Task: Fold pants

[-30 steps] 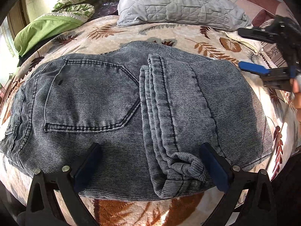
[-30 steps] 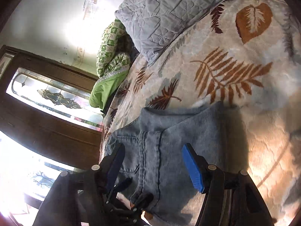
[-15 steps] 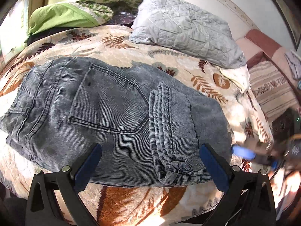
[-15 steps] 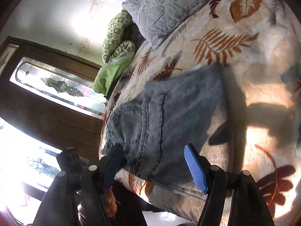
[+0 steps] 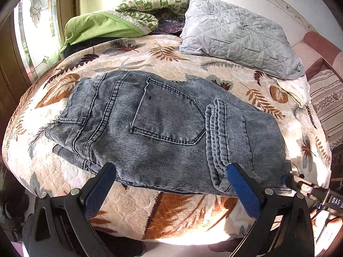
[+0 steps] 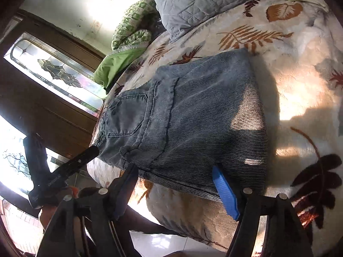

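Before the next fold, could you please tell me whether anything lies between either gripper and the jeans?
Nothing visible does. The folded grey-blue corduroy jeans lie bare on the leaf-print blanket, with the open left gripper and open right gripper at their near edge.

Bed covered by a cream blanket [image 5: 171, 64] printed with brown and grey leaves. A grey quilted pillow [image 5: 238, 40] lay at its head, just beside a folded green-and-white patterned quilt [image 5: 137, 10] with a plain green lining. A dark wooden door [image 6: 42, 98] with leaded glass panes stood beyond the bed.
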`<state>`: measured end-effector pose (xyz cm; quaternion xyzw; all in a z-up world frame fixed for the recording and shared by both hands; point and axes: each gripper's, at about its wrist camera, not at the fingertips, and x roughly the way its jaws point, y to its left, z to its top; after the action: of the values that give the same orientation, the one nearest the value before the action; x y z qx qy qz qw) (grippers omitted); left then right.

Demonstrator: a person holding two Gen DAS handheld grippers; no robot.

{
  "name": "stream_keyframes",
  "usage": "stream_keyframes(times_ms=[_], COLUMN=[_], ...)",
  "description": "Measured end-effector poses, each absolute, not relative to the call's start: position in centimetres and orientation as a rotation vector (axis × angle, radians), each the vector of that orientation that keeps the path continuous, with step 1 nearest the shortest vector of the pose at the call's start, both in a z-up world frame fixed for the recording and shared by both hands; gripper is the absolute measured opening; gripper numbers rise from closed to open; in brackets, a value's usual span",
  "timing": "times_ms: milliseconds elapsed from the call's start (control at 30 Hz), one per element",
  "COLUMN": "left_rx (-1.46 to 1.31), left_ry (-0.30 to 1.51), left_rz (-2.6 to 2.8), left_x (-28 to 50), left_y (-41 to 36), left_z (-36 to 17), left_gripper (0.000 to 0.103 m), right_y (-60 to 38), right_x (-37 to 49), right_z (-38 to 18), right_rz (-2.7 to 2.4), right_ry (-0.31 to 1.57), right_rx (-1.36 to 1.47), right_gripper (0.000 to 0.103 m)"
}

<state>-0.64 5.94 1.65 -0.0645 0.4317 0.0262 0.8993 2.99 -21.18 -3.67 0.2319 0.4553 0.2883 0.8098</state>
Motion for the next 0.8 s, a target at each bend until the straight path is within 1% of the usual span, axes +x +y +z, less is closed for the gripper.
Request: stream_keyframes(times_ms=[67,167,267,333,433,567,700,800], left_rx=[-0.132,-0.13,-0.131,-0.156,-0.257,-0.435,-0.69,-0.803], left_ry=[0.899,0.906,0.905,0.909,0.908,0.858,0.828,0.829], left_rz=[0.058,0.06,0.06,0.061,0.048,0.048,0.069,0.094], left_x=[-0.8,-1.0,-1.2,-1.2,-1.4,-1.8,-2.1,-1.7], left_y=[5.8,5.7,5.9,6.6,8.7,13.1,18.7,21.4], left_z=[1.7,1.7,1.5,1.3,0.8,0.5,-1.1,-2.3], left_gripper=[0.103,0.103,0.103,0.103,0.103,0.103,0.103,0.103], right_y=[-21.5,-21.2,-21.6,-21.7,-21.4,-21.5,-20.2,-18.5], right_x=[2.5,3.5,3.2,2.8,3.8,3.1,2.8,2.5], right_z=[-3.1,-5.1,-3.9,-3.2,-5.2,-3.7,-3.1,-2.1], right_rz=[0.632,0.593,0.602,0.611,0.579,0.566,0.56,0.583], right_ry=[0.909,0.996,0.949,0.882,0.973,0.897,0.87,0.857], right_rx=[0.502,0.491,0.513,0.505,0.507,0.479,0.412,0.375], right_gripper=[0.075,0.075,0.075,0.075,0.075,0.075,0.075,0.075])
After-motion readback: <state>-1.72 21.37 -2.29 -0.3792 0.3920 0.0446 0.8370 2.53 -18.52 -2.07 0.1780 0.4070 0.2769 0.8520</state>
